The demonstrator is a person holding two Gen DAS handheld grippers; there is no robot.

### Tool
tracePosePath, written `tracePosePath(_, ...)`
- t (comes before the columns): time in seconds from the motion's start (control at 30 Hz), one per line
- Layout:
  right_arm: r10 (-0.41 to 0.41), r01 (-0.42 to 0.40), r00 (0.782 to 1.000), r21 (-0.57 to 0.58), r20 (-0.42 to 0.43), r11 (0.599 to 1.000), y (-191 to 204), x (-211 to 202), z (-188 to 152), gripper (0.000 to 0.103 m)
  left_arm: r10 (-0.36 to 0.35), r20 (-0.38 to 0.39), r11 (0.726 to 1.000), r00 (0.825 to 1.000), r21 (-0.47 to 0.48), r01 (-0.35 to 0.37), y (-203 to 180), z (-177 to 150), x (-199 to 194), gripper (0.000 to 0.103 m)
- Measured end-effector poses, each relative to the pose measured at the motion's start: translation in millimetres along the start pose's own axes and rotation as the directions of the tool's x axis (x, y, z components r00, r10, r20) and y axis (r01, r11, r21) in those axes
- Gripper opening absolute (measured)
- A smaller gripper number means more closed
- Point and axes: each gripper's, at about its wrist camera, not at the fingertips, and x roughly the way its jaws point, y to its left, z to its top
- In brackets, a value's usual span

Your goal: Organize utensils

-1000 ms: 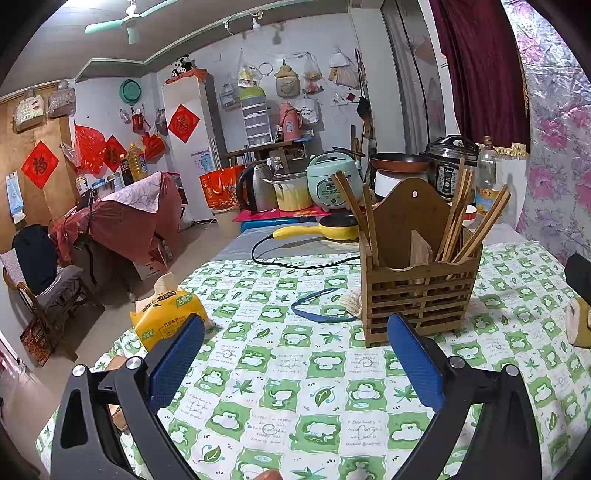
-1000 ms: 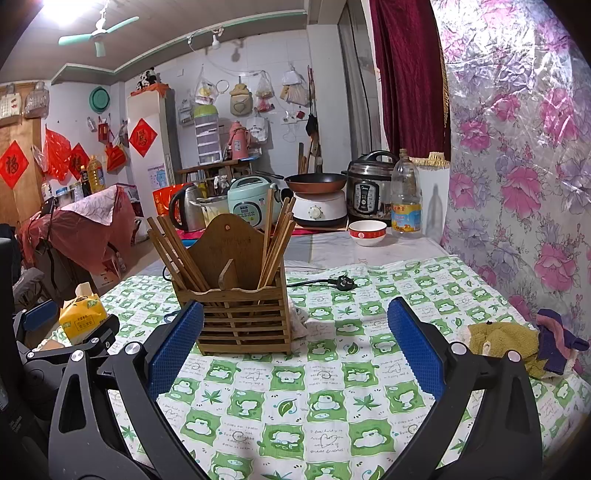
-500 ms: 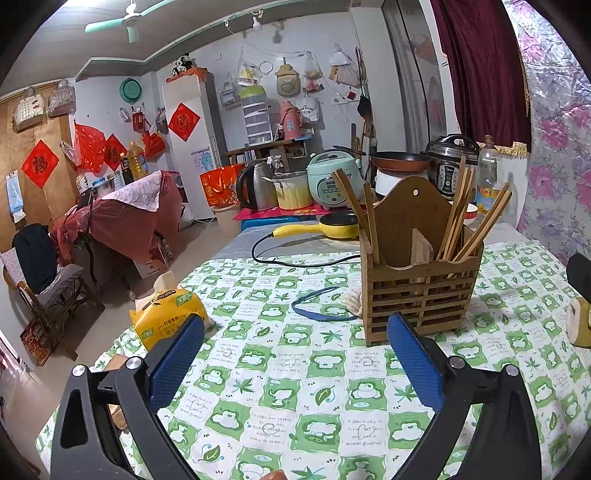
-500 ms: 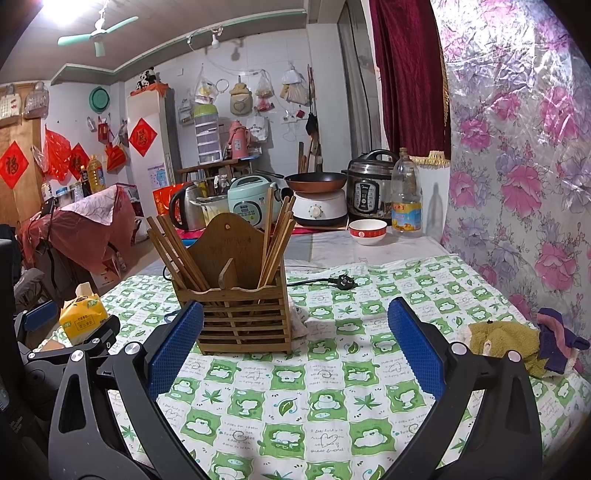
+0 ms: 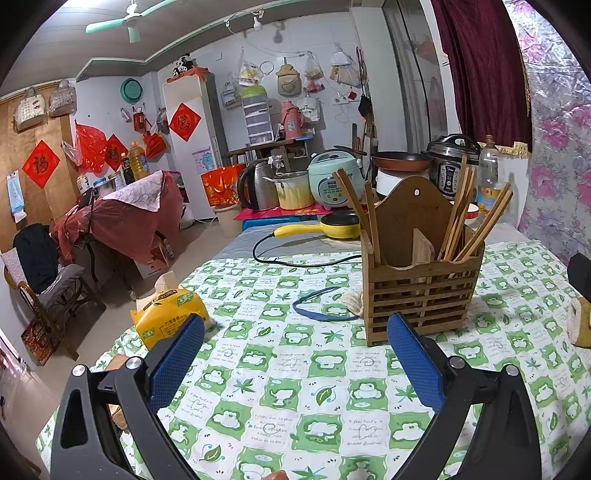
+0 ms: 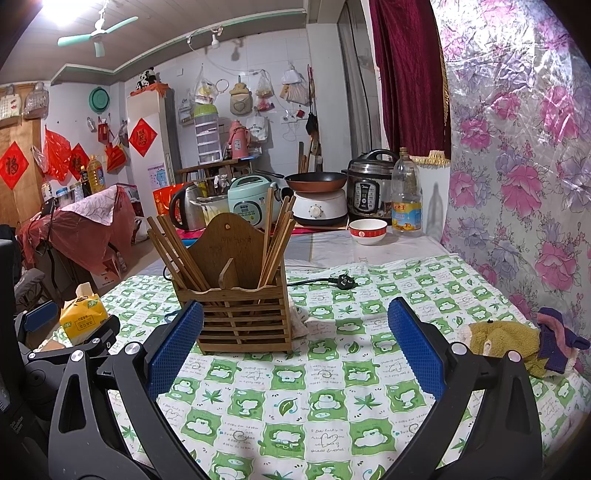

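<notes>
Both my left gripper (image 5: 295, 354) and right gripper (image 6: 295, 347) gape wide and empty, short of the chopstick holder (image 6: 236, 295) ahead.

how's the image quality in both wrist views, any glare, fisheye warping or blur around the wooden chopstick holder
Left wrist view: the slatted wooden chopstick holder is sharp, no glare on it; fisheye bends the dark red curtain and blackens the corners. Right wrist view: a ceiling light blows out the top left corner, the plastic-covered floral wall shows crinkly glare, and the holder stays crisp.
</notes>
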Motion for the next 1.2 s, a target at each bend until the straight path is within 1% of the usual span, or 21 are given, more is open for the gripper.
tracePosePath(0.63,0.001,-0.001,1.0,-0.001,-0.002,1.0,0.3,-0.4,-0.5,0.097,0.0,0.002,1.0,1.0,0.002,0.0,-1.0,0.3,-0.6,0.097)
tracePosePath(0.77,0.001,-0.001,1.0,0.0,0.0,1.0,0.0,-0.6,-0.4,0.097,-0.015,0.002,1.0,1.0,0.003,0.015,0.7,-0.5,-1.1,0.097)
tracePosePath(0.9,0.0,0.0,1.0,-0.001,0.0,1.0,0.5,-0.6,-0.8,0.097,-0.048,-0.002,0.999,0.999,0.005,0.048,1.7,-2.1,-2.1,0.097)
tracePosePath(1.0,0.0,0.0,1.0,-0.001,0.0,1.0,0.3,-0.5,-0.6,0.097,-0.033,0.017,0.999,0.999,0.016,0.033,-2.4,-2.9,-6.7,0.097)
tracePosePath(1.2,0.0,0.0,1.0,0.0,0.0,1.0,-0.4,-0.4,-0.2,0.097,-0.033,0.013,0.999,0.999,0.019,0.033,-2.4,-3.4,-7.2,0.097)
